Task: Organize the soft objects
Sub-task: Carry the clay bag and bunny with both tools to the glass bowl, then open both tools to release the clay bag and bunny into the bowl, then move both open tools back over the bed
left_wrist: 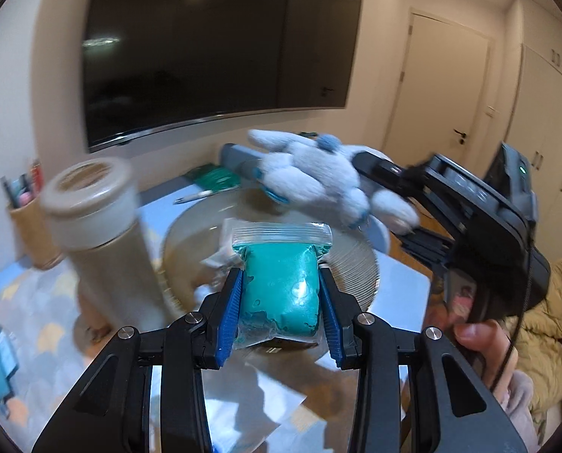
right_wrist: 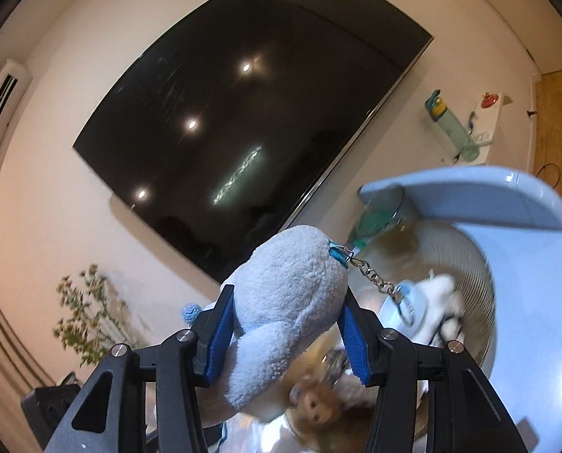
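My left gripper [left_wrist: 280, 283] is shut on a clear zip bag of teal putty [left_wrist: 281, 287], held above a round ribbed glass bowl [left_wrist: 350, 264] on the table. In the left wrist view my right gripper [left_wrist: 390, 192] comes in from the right, carrying a pale blue plush toy [left_wrist: 311, 173] over the bowl's far rim. The right wrist view shows the same gripper [right_wrist: 286, 317] shut on the plush toy [right_wrist: 288, 287], whose keychain [right_wrist: 375, 275] dangles toward the bowl [right_wrist: 466, 264]. A white crumpled item [right_wrist: 437, 294] lies in the bowl.
A tall beige bottle [left_wrist: 100, 226] stands left of the bowl. A cup of pens [left_wrist: 26, 211] sits at the far left, with a pen [left_wrist: 198, 195] and green packet [left_wrist: 213, 175] behind. A brown plush [right_wrist: 318, 404] lies below my right gripper. A large dark screen [left_wrist: 213, 49] hangs on the wall.
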Motion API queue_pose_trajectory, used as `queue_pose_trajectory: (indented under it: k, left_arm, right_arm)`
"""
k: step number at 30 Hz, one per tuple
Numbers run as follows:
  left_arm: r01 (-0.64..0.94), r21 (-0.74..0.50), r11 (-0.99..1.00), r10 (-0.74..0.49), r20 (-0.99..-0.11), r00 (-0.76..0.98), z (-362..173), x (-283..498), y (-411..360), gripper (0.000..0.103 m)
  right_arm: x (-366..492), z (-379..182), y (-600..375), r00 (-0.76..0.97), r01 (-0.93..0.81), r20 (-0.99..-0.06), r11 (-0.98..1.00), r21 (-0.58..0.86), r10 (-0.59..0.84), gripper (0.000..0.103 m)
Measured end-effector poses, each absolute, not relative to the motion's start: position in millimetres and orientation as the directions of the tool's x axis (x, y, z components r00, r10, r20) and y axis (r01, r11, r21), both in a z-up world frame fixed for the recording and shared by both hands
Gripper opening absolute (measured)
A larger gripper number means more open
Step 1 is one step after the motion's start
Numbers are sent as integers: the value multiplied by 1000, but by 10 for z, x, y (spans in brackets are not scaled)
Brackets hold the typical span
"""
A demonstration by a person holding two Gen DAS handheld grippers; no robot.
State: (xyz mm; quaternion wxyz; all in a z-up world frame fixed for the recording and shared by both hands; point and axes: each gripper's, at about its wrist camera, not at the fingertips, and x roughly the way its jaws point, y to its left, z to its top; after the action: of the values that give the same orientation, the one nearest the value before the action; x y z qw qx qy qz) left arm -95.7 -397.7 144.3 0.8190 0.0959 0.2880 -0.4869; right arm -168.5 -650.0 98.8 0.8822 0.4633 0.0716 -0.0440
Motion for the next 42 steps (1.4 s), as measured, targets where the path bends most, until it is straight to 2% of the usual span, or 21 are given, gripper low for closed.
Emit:
queue_pose_trajectory:
  k: [10,12,13,14,15,16,18,33,42]
  left_arm:
    - [889,-120,442,-752,-590,294,1185,-893,-4405,37]
    - [892,-99,441,-739,-604,298,1152,-885,-4466,52]
    - [894,-84,440,-727,-618,300,1133,-876,-4479,77]
    - [893,-68,444,-713,-630,306,1121,-872,-4493,94]
    - [892,-53,449,-706,-633,318,1114,-875,-4495,96]
    - [893,-39,449,-707,-627,327,1112,-888,-4483,96]
    - [893,-21,450,-700,-629,338,1109,-903,-4470,98]
    - [893,-49,447,-692,-652,310,1151,-1020,-4405,98]
    - [883,-54,466,-689,-648,324,1224,-1010,-3995,98]
  right_arm:
    - [-1313,920,-6832,974,196,-227,556,808,-14,51]
    - [-1220,883,-6842,970,200,-244,559,805,5,54]
    - [-1142,860,-6847,958,226,-285,565,794,18,62]
    - [-1089,838,-6853,947,249,-321,566,786,28,70]
    - [-1049,815,-6857,935,273,-354,563,780,38,90]
    - [-1023,789,-6866,922,299,-385,556,775,40,100]
    - [-1060,777,-6882,918,321,-396,544,776,22,101]
    - [-1270,916,-6787,902,366,-431,537,760,-5,102]
    - [-1417,1066,-6418,900,383,-435,539,750,-34,102]
